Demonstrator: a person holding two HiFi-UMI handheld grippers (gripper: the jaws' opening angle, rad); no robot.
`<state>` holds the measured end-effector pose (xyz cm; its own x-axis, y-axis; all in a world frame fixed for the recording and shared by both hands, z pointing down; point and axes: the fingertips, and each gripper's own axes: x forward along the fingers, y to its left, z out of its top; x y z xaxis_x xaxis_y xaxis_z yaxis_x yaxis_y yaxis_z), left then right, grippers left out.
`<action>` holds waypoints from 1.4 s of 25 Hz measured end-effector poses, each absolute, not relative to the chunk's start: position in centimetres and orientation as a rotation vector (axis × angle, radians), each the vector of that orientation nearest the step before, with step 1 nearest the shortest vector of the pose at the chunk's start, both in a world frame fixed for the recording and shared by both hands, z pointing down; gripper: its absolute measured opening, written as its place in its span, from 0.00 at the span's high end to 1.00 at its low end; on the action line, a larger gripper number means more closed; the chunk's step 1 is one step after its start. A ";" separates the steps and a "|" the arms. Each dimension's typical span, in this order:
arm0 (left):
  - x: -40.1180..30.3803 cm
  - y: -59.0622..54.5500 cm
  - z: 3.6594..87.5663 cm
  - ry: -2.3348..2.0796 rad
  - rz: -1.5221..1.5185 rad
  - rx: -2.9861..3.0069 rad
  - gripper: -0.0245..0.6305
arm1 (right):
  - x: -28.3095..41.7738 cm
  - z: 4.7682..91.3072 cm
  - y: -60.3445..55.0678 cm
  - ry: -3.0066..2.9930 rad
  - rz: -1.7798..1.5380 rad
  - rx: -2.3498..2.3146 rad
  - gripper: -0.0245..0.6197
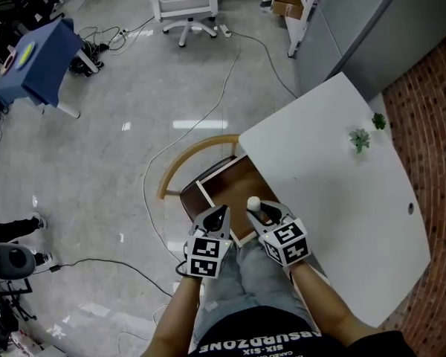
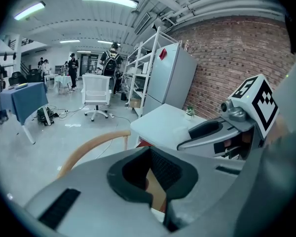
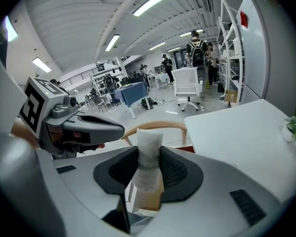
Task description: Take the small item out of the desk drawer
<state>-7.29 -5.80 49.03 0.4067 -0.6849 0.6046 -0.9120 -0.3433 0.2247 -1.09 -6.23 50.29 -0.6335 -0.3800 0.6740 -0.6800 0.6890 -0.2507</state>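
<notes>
My right gripper point(image 1: 259, 213) is shut on a small white foam-like roll point(image 1: 253, 203), which stands upright between its dark pads point(image 3: 175, 174). In the right gripper view the roll point(image 3: 149, 157) pokes up above the jaws. The grip hangs over the open desk drawer point(image 1: 224, 187), brown inside, at the left edge of the white desk point(image 1: 334, 192). My left gripper point(image 1: 220, 214) hovers beside it over the drawer. Its jaws stand a little apart with nothing between them point(image 2: 150, 179), and brown drawer shows through the gap.
A curved wooden chair back point(image 1: 184, 160) arcs around the drawer's far side. A small green plant point(image 1: 359, 138) sits on the desk's far part. Beyond are a white office chair point(image 1: 184, 6), a blue-covered table point(image 1: 41, 62), floor cables and a brick wall point(image 1: 431, 140).
</notes>
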 end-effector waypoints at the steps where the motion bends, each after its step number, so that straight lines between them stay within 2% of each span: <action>1: -7.3 -5.7 48.7 -1.354 0.554 2.137 0.97 | -1.1 49.9 -6.2 -2.311 0.658 0.816 0.76; 35: -7.5 -3.8 44.1 -1.353 0.505 2.198 0.97 | -1.0 43.3 -4.3 -2.371 0.531 0.842 0.76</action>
<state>-7.48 -3.78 44.10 0.4357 -0.7108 0.5522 -0.8988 -0.3768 0.2242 -0.97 -4.28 43.31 -0.6446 -0.4447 0.6219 -0.6675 0.7240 -0.1741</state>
